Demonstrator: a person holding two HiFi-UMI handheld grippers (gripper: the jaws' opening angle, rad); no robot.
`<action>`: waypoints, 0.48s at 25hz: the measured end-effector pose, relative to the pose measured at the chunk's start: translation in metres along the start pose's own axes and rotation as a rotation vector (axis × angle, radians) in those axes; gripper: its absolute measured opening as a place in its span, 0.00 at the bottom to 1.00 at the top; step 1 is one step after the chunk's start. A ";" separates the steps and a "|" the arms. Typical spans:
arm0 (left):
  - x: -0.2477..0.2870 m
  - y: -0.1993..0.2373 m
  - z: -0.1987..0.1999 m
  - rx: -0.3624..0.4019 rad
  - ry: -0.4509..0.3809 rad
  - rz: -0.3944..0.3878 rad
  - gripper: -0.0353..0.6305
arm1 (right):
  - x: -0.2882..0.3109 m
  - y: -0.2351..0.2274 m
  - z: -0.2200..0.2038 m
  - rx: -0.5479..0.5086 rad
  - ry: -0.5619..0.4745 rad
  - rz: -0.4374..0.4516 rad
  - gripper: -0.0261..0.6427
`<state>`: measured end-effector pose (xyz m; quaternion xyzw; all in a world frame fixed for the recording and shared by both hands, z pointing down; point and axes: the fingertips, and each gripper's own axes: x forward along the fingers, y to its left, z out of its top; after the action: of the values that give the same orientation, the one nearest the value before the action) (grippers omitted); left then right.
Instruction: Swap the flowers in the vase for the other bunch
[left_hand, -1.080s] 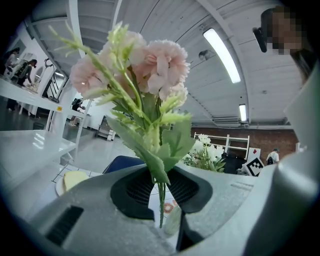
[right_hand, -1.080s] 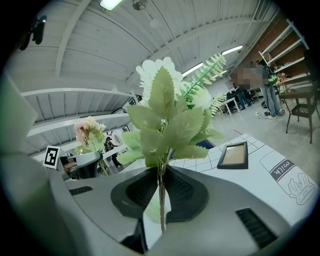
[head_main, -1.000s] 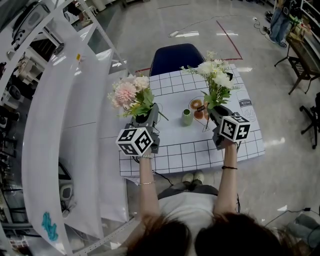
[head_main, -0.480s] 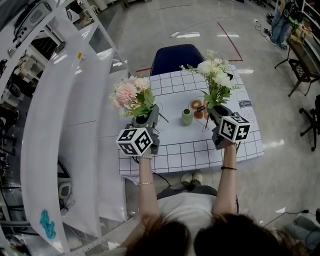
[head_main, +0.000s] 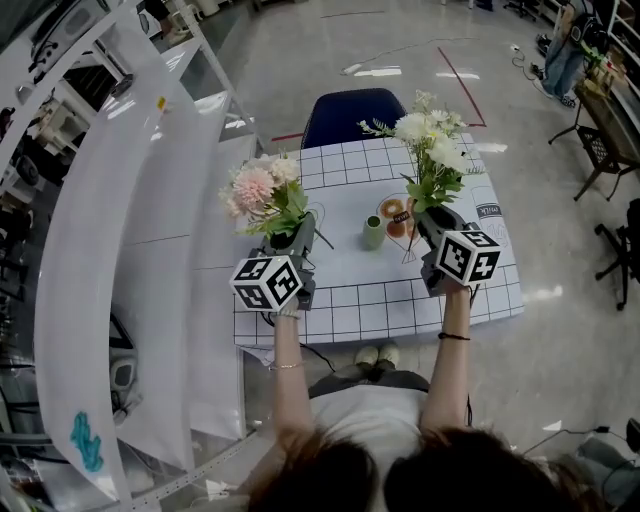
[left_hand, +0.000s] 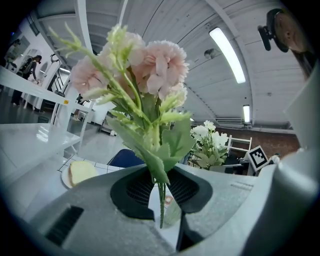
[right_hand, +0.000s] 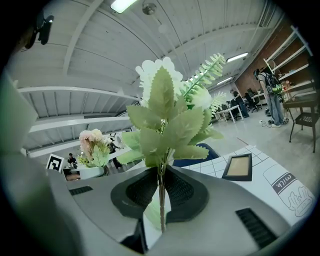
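Pinching the stems of the pink bunch (head_main: 262, 190) in my left gripper (head_main: 300, 228) and those of the white bunch (head_main: 430, 140) in my right gripper (head_main: 432, 222), I see the green vase (head_main: 373, 233) at nine o'clock of the right gripper.

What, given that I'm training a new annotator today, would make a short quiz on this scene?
1. True or false: the green vase on the table holds flowers.
2. The left gripper has its jaws shut on: A) the pink bunch; B) the vase; C) nothing.
3. Which gripper holds the white bunch?
Key: 1 false, the vase stands empty; 2 A; 3 the right gripper.
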<state>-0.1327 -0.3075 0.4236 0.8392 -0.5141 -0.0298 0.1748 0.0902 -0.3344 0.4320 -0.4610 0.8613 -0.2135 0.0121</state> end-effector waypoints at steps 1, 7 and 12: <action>-0.001 0.001 0.000 -0.002 0.001 0.001 0.17 | 0.000 0.001 0.002 0.000 -0.004 0.001 0.10; -0.007 0.008 -0.001 -0.013 0.001 0.011 0.17 | 0.003 0.011 0.014 -0.017 -0.043 0.008 0.10; -0.011 0.013 -0.006 -0.022 0.008 0.012 0.17 | 0.009 0.019 0.018 -0.030 -0.062 0.017 0.10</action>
<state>-0.1475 -0.3021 0.4319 0.8341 -0.5182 -0.0312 0.1864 0.0739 -0.3385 0.4100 -0.4602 0.8675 -0.1859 0.0337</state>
